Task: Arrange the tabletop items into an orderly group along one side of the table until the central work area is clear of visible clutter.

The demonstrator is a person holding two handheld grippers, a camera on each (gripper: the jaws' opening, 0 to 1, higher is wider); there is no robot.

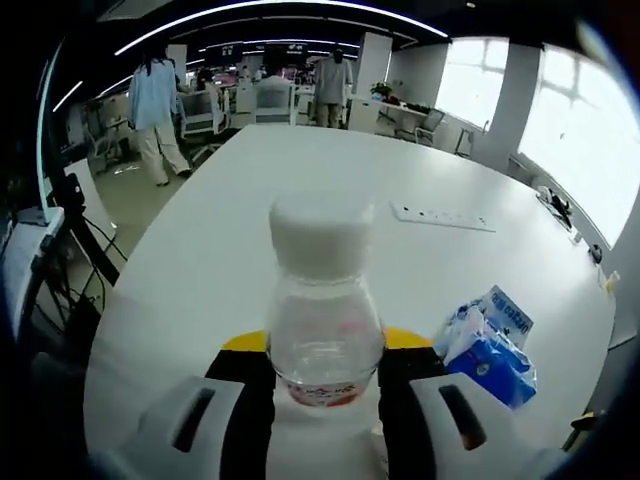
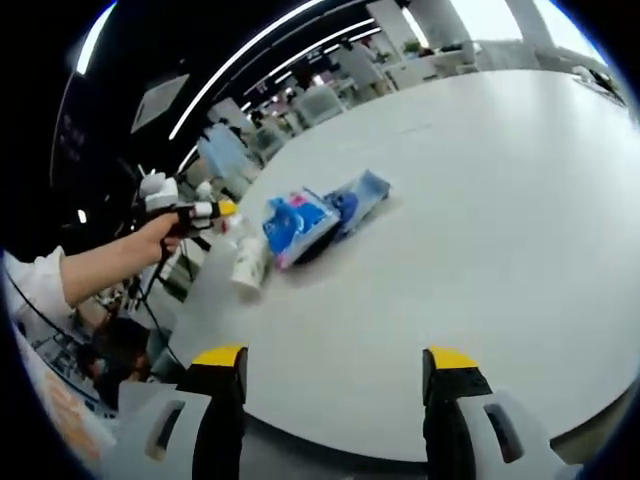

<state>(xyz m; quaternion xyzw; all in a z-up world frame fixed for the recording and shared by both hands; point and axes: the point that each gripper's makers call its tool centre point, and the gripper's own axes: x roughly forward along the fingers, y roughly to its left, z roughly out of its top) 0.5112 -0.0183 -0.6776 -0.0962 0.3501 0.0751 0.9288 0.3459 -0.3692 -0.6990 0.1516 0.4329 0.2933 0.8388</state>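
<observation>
A clear plastic bottle (image 1: 325,310) with a white cap stands between the yellow-tipped jaws of my left gripper (image 1: 325,345), which is shut on its lower body. Just right of it lie two blue tissue packs (image 1: 487,345) on the white table (image 1: 250,230). In the right gripper view my right gripper (image 2: 335,375) is open over the table's near edge with nothing between its jaws. Farther off, that view has the blue packs (image 2: 318,215), the bottle (image 2: 250,262), and the left gripper (image 2: 190,212) in a person's hand.
A white power strip (image 1: 443,215) lies flat on the far right part of the table. Small dark items (image 1: 557,207) sit near the right edge by the windows. People stand among desks and chairs (image 1: 155,110) beyond the table's far end.
</observation>
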